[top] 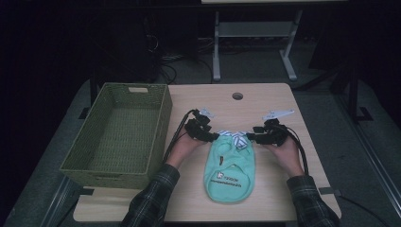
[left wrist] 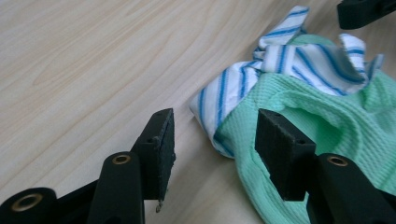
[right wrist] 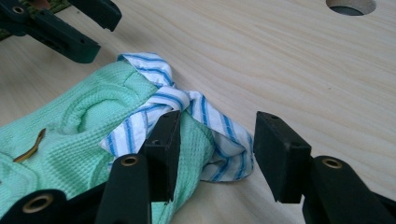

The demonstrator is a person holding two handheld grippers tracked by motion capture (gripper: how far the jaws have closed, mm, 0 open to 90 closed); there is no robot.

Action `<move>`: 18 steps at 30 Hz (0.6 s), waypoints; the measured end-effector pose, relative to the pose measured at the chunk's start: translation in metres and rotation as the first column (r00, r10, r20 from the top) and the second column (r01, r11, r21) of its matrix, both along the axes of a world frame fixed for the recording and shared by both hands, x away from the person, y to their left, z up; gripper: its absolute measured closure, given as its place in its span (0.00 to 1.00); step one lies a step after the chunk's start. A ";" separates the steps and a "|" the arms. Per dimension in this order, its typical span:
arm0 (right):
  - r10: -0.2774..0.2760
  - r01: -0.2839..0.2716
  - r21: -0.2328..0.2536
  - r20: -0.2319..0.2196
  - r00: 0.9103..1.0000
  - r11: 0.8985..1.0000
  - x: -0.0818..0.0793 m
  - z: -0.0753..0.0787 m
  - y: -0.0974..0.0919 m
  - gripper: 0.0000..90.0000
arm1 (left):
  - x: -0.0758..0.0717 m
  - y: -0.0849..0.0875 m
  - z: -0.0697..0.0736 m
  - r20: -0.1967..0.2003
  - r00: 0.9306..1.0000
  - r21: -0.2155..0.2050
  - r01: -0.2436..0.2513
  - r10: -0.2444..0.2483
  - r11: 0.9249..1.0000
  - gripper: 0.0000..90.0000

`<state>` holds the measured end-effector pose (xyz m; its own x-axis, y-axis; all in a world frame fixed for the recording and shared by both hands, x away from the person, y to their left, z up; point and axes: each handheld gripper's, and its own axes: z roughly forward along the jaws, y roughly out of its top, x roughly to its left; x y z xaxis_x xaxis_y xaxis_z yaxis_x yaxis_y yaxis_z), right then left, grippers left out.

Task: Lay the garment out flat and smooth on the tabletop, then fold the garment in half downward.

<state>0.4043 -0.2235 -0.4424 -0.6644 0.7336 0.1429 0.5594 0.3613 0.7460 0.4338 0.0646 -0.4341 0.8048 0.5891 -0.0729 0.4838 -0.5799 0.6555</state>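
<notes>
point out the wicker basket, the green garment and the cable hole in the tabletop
wicker basket (top: pixel 75 166): high view, on its near left wall.
green garment (top: pixel 230 172): high view, on the flat body near the printed logo.
cable hole (top: pixel 237 96): high view, on the round opening at the table's far edge.

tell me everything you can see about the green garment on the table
The green garment is a small mint piece of waffle-knit cloth with a blue-and-white striped collar at its far end and dark print near its rounded near end. It lies flat but rumpled on the wooden table, right of the basket. The left tool and right tool, both open, straddle its collar corners.
</notes>
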 end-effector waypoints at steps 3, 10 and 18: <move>-0.010 0.010 0.002 -0.008 1.000 1.000 0.002 -0.003 -0.001 0.56 | 0.005 -0.004 -0.003 -0.008 1.000 0.001 -0.005 0.005 1.000 0.52; -0.017 0.016 -0.004 -0.045 0.999 1.000 0.009 -0.015 0.000 0.55 | 0.015 -0.015 -0.011 -0.023 1.000 0.029 0.005 -0.004 1.000 0.52; 0.011 -0.012 -0.013 -0.047 0.999 1.000 0.012 -0.027 0.004 0.55 | 0.018 -0.024 -0.022 -0.028 0.999 0.093 0.038 -0.036 0.995 0.56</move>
